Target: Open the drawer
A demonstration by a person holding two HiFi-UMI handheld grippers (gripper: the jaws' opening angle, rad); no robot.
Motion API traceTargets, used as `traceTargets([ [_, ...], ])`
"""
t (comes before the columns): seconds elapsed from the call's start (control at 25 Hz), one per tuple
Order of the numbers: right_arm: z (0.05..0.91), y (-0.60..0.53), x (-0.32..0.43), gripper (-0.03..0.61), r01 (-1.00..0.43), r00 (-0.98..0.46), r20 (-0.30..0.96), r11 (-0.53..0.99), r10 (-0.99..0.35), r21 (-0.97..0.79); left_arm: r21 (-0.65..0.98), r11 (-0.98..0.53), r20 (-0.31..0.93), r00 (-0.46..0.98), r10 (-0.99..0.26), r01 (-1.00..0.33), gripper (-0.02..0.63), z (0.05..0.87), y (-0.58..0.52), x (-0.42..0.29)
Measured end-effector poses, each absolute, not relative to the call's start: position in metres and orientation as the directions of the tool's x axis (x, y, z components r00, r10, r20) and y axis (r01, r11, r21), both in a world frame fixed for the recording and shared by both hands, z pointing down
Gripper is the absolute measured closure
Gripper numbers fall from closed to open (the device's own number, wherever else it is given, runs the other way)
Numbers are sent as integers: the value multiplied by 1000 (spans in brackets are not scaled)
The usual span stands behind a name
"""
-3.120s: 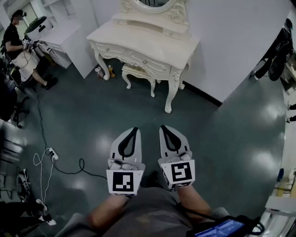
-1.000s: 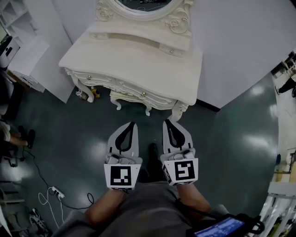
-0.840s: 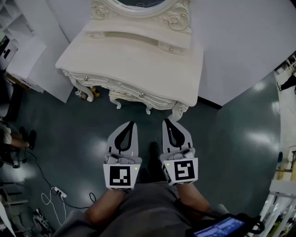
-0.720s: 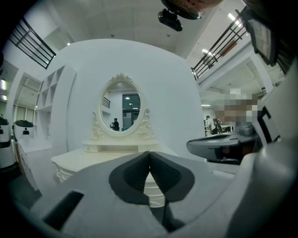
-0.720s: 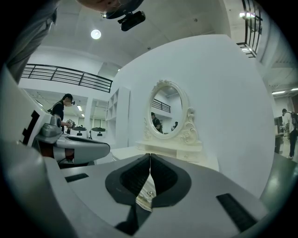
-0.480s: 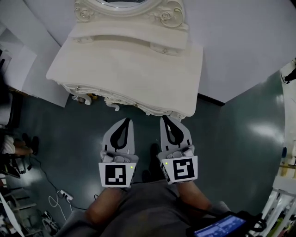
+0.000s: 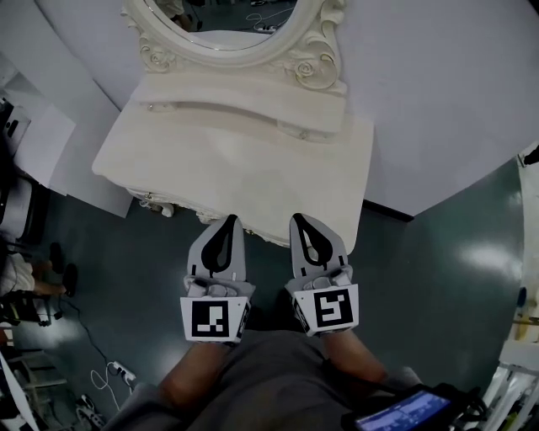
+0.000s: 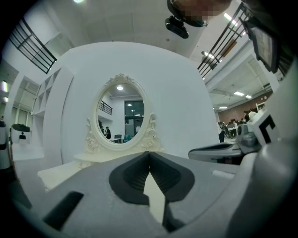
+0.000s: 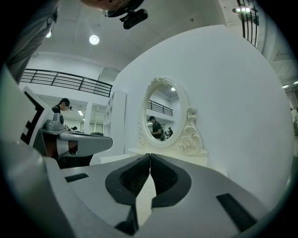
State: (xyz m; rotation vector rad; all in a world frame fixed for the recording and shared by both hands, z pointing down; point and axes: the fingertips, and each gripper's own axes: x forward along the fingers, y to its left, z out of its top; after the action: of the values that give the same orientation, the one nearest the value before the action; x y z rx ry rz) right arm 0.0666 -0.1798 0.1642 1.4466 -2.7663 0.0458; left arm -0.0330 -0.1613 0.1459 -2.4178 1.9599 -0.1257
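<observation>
The cream dressing table [image 7: 240, 164] stands against the white wall [image 7: 438, 93], and its oval mirror [image 7: 221, 18] rises at the back edge of the tabletop. Below the mirror a low raised shelf [image 7: 223, 114] runs along this back edge, with a small knob [image 7: 303, 132] near its right end.

The drawer is in the front of the table, under the front edge of the tabletop. The head view looks from above and hides it almost fully. Only a narrow strip of the carved front [image 7: 156, 200] shows below the front left corner.

The left gripper [image 7: 226, 220] and the right gripper [image 7: 301, 219] are side by side, parallel and a little apart, and both point toward the mirror. Their tips are over the front edge of the tabletop, near its middle. Whether they touch the table, I cannot tell.

In each gripper view the two fingers are pressed together into one closed line, and nothing is between them. The mirror is straight ahead in both views.

Each gripper carries a marker cube [image 7: 212, 318] at its rear, just before the person's forearms. Under them is the dark green floor [image 7: 438, 278].
</observation>
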Motion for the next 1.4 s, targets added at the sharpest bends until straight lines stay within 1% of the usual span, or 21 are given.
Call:
traceTargets([
  [0.08,160,-190,65,565,-824,-566,24,566,-824,-11,-54,-200,17,199,-980,-978,598,138,-171,-37],
  [0.2,153,-202,58,565,-826,-563,14,563,-826,12,-85,-220,2,221,-975,-972,598,132,-181,-40],
  [0.28,150,-207,52,565,-828,-560,15,560,-829,23,-104,-242,34,240,-970,-965,598,135,-187,-43],
  [0.4,149,-211,43,565,-832,-554,26,555,-832,24,-92,-258,84,250,-965,-962,598,143,-196,-51],
  [0.52,159,-212,33,565,-835,-549,49,551,-834,11,-117,-277,97,267,-959,-954,598,152,-201,-57],
  [0.6,169,-207,26,565,-835,-548,81,550,-832,1,-98,-286,105,275,-956,-953,598,162,-196,-62],
  [0.72,186,-196,13,565,-835,-545,131,550,-828,-1,-70,-313,163,299,-940,-947,598,186,-188,-71],
  [0.88,220,-181,2,565,-843,-530,178,538,-829,-2,-72,-335,263,306,-915,-939,598,236,-173,-77],
  [1.08,269,-155,-5,565,-855,-507,248,518,-826,-23,-60,-384,326,345,-880,-921,598,295,-151,-77],
  [1.24,303,-138,-6,565,-865,-490,298,499,-819,-48,-51,-402,357,359,-862,-914,598,336,-142,-75],
  [1.4,324,-129,-3,565,-873,-478,320,485,-818,-63,-30,-412,345,377,-860,-911,598,363,-144,-73],
])
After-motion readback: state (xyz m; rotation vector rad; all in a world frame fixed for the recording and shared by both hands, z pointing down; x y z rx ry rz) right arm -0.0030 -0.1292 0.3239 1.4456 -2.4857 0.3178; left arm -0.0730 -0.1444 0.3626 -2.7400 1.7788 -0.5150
